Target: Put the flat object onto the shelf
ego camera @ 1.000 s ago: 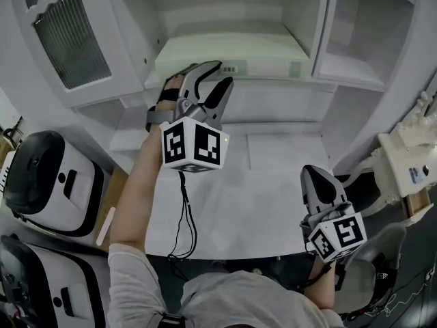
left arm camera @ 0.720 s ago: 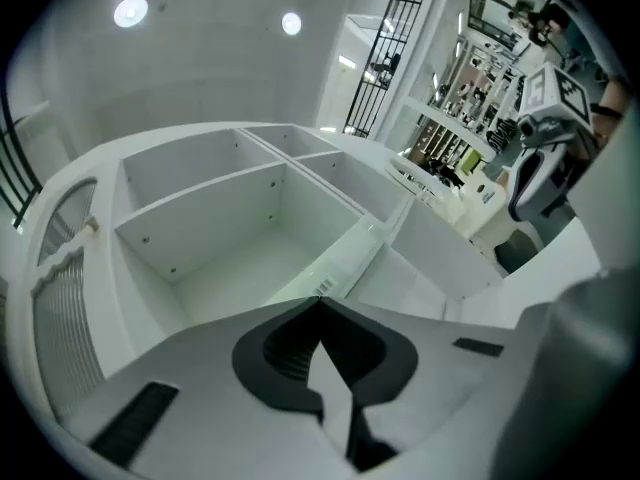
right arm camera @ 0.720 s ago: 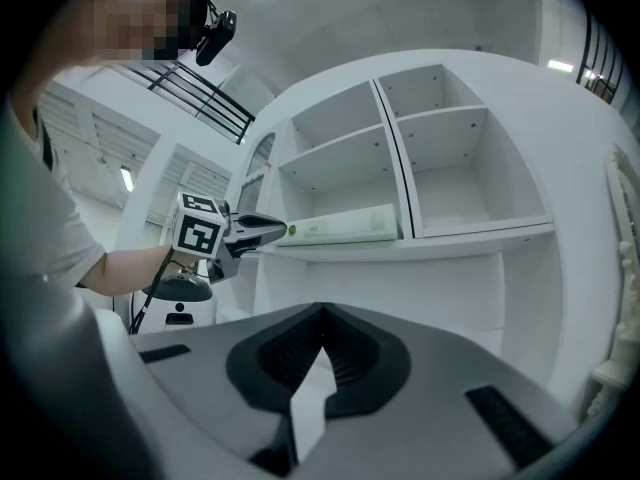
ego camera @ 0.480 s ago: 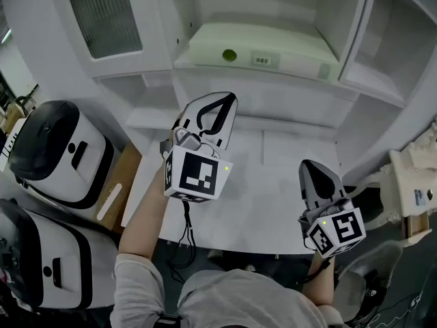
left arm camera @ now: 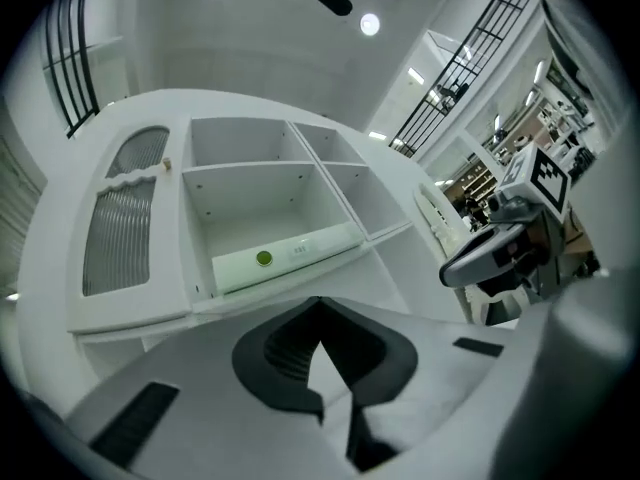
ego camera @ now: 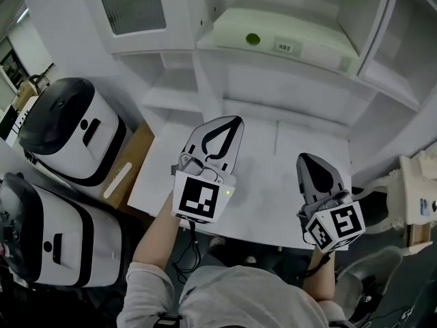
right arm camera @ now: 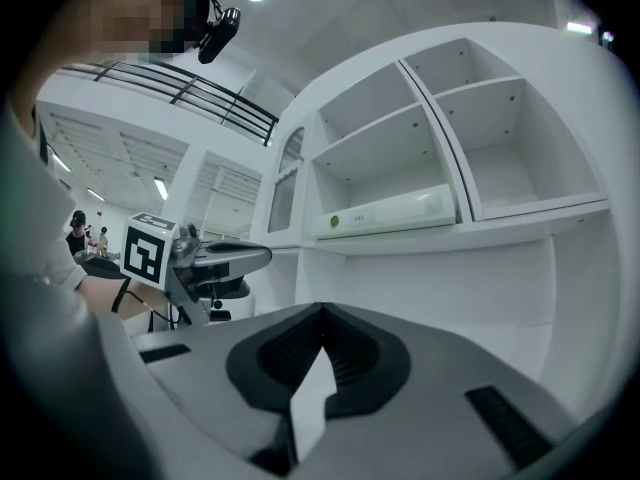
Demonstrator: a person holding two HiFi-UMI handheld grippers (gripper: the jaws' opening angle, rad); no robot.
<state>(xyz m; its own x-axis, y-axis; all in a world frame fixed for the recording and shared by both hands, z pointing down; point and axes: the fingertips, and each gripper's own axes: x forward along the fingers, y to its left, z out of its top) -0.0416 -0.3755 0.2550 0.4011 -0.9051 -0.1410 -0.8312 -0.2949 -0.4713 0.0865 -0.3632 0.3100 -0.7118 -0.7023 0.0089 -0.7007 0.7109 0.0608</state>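
Note:
The flat object (ego camera: pixel 287 36) is a pale green slab with a green dot and a barcode label. It lies on the middle shelf of the white cabinet (ego camera: pixel 205 80) and also shows in the left gripper view (left arm camera: pixel 285 256) and the right gripper view (right arm camera: pixel 385 213). My left gripper (ego camera: pixel 234 119) hovers over the white table (ego camera: pixel 273 203), well short of the shelf, shut with nothing between its tips (left arm camera: pixel 319 303). My right gripper (ego camera: pixel 305 157) hangs to its right, nearer the table's front edge, shut and empty (right arm camera: pixel 322 313).
Two white-and-black appliances (ego camera: pixel 65 132) (ego camera: pixel 48 231) stand at the left beside a cardboard box (ego camera: pixel 130 169). A ribbed-glass cabinet door (ego camera: pixel 133 5) stands open at the upper left. An ornate cream piece of furniture (ego camera: pixel 420 197) is at the right.
My left gripper has drawn back from the shelf to above the table and its jaws have shut. The flat object stays on the shelf. The right gripper has barely moved.

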